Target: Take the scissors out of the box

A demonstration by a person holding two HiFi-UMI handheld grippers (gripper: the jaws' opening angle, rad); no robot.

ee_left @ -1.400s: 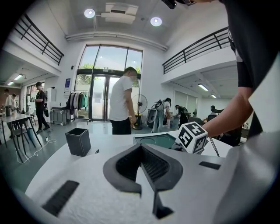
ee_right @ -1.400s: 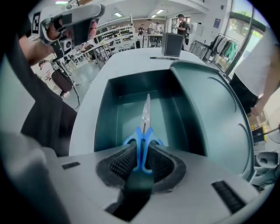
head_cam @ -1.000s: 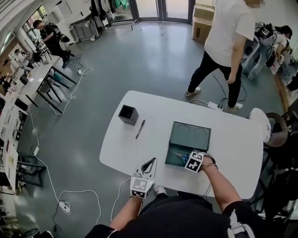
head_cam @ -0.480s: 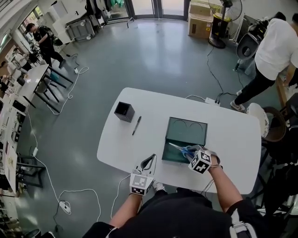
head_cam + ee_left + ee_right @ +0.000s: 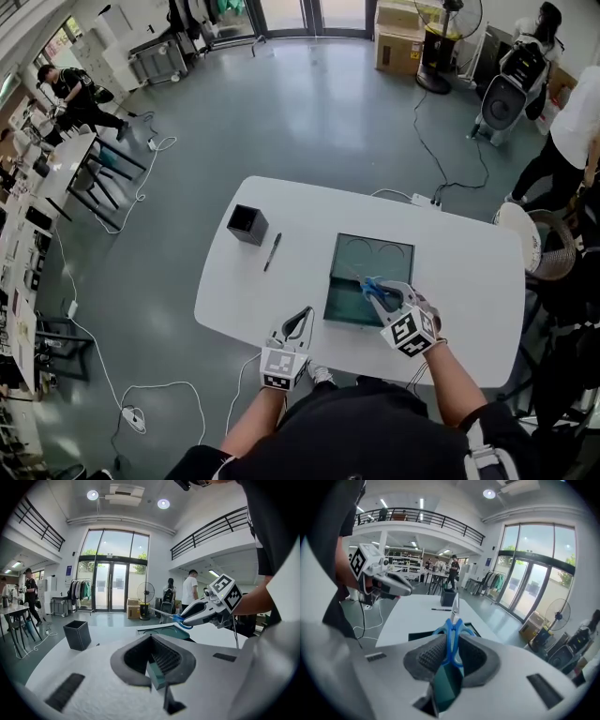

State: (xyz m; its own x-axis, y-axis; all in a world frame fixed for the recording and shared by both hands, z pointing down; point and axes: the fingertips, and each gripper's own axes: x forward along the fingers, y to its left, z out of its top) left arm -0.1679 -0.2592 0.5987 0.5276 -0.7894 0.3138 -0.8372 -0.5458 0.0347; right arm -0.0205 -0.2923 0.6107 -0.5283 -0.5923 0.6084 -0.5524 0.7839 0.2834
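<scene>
1. Left gripper [image 5: 301, 322]: at the table's near edge, left of the box. Jaws together at the tips, nothing between them.
2. Right gripper [image 5: 382, 292]: raised over the near right part of the box, jaws clamped on the blue handles of the scissors.
3. Scissors [image 5: 373, 285]: held in the air, clear of the box floor. The blades are closed and point away toward the far left.
4. Box [image 5: 372, 255]: shallow, dark green, open and lying flat right of the table's middle, with its near edge a little short of the table's near edge.
5. Table [image 5: 473, 281]: white, rounded corners. There is a bare top to the right of the box, and a bare strip between the box and the pen.
6. Pen [image 5: 272, 252]: lying loose left of the box, apart from it.
7. Black cube holder [image 5: 247, 225]: upright near the far left corner, just beyond the pen.
8. Floor [image 5: 309, 122]: grey, wide and open beyond the table. Cables trail at left and right.
9. Desks [image 5: 61, 169]: far left, with people at them.
10. Fan [image 5: 448, 19] and cardboard cartons [image 5: 398, 47]: along the far wall.
</scene>
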